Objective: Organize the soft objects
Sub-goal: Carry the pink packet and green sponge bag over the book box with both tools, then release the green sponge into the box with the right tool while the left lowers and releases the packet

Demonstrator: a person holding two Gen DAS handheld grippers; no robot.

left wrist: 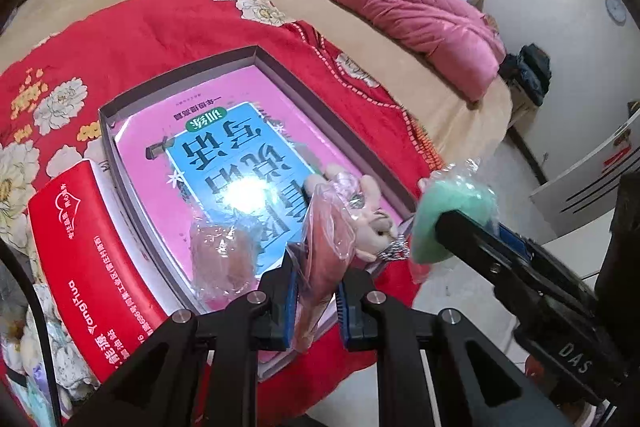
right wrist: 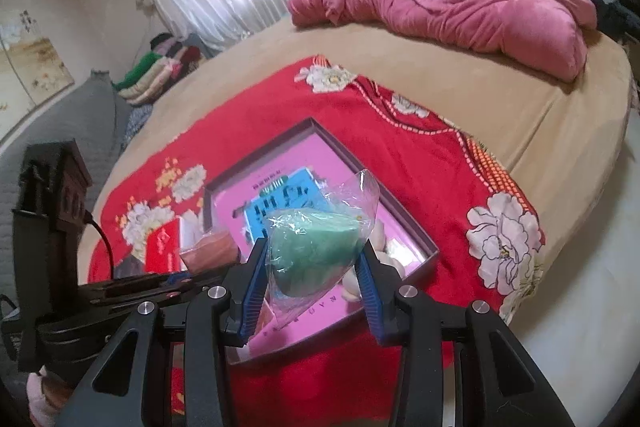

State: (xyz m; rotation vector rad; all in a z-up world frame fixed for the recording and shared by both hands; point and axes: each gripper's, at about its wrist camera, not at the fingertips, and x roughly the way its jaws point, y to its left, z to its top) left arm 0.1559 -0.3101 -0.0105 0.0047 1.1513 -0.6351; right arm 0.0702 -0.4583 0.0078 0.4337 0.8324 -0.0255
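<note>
My left gripper (left wrist: 316, 291) is shut on an orange soft object in a clear plastic bag (left wrist: 324, 251), held over the near edge of the grey open box (left wrist: 176, 75). My right gripper (right wrist: 314, 297) is shut on a green soft object in a clear bag (right wrist: 312, 251); it also shows in the left wrist view (left wrist: 452, 219). A pink and blue book (left wrist: 224, 147) lies in the box. A second bagged orange object (left wrist: 224, 259) and a cream plush toy (left wrist: 372, 223) lie in the box near its front.
The box sits on a red flowered blanket (right wrist: 420, 163) on a tan bed (right wrist: 500, 99). A red and white carton (left wrist: 84, 267) lies left of the box. A pink quilt (right wrist: 460, 7) is heaped at the far side. The bed's edge and floor are at the right.
</note>
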